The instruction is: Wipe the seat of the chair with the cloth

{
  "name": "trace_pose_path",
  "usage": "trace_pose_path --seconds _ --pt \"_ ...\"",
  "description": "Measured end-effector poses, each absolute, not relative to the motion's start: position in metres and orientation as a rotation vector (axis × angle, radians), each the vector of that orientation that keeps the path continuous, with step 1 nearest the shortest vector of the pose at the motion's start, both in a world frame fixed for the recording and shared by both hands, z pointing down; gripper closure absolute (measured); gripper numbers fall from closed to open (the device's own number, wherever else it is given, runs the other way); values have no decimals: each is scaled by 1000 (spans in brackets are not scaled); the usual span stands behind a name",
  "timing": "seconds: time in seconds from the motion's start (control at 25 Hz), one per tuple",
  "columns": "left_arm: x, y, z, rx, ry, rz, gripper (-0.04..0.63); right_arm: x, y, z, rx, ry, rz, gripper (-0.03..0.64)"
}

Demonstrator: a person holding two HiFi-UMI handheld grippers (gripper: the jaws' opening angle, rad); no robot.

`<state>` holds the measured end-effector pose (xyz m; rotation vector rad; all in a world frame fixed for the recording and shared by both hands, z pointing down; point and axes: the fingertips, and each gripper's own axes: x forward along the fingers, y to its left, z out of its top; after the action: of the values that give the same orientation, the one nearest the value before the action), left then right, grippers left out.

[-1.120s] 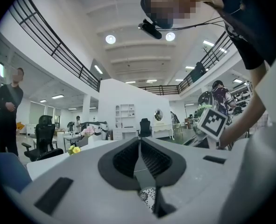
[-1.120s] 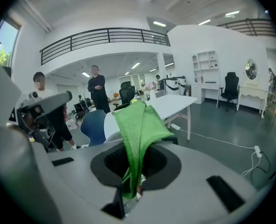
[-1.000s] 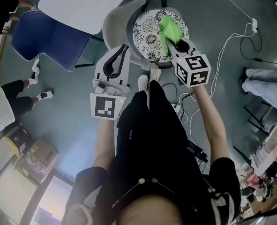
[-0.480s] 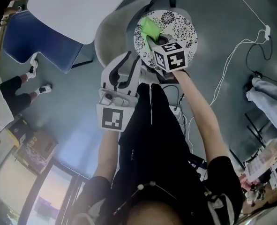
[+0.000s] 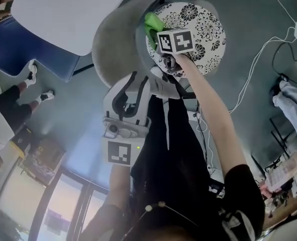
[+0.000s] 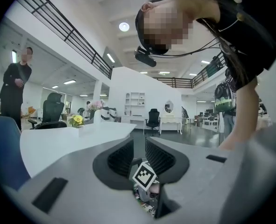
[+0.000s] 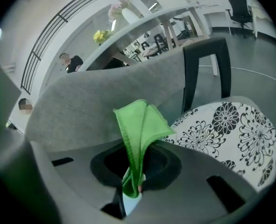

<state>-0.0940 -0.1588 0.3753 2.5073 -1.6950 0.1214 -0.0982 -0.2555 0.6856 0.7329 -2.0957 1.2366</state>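
Right tongs (image 7: 134, 183) pinching green cloth (image 7: 138, 125) at its fold: soft, light, floppy; low grip probably suits dragging across patterned seat (image 7: 231, 129). Left tongs (image 6: 138, 155) spread, empty.

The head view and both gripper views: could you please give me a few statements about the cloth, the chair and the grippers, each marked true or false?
1. The right gripper has its jaws shut on the green cloth. True.
2. The left gripper holds a second cloth. False: nothing sits between its jaws, and it is held off to the side of the chair.
3. The chair seat is plain blue. False: it is white with a black flower pattern.
4. The cloth is at the edge of the seat next to the grey backrest. True.
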Motion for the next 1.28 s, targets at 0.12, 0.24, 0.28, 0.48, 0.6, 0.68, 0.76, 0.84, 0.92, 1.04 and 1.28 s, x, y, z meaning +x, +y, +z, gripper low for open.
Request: trace_pose_path --seconds 0.12,0.24,0.28,0.48,0.6,0.68,0.76,0.84,0.92,1.04,1.28 --pt "-96 -158 386 2496 -1685 117 529 -101 -265 718 758 -2046 1277 571" --pt "-92 -157 392 2495 -1667 110 529 -102 -272 739 775 -2012 1297 571" --pt "-90 -158 393 2501 -1659 105 529 -101 -275 743 781 -2004 1288 571" --pt "-85 -166 400 2515 -1622 79 529 -76 -288 758 819 -1962 1186 571" --pt "-87 -173 403 2512 -1624 81 529 -51 -296 763 867 -1932 1177 571" --pt "-89 -178 404 2505 -1630 81 529 -31 -303 764 901 -1911 1170 571" --pt "-90 -183 404 2503 -1634 78 529 -11 -308 764 935 -1888 1163 571" --pt "-88 -187 403 2510 -1631 75 529 10 -312 765 973 -1866 1164 571" --pt "-85 -190 404 2519 -1621 74 529 32 -314 767 1007 -1844 1160 571" --pt "-80 -193 405 2529 -1605 79 529 63 -316 768 1043 -1809 1136 571" --pt "-69 -193 407 2552 -1558 92 529 126 -319 772 1094 -1735 1063 571"
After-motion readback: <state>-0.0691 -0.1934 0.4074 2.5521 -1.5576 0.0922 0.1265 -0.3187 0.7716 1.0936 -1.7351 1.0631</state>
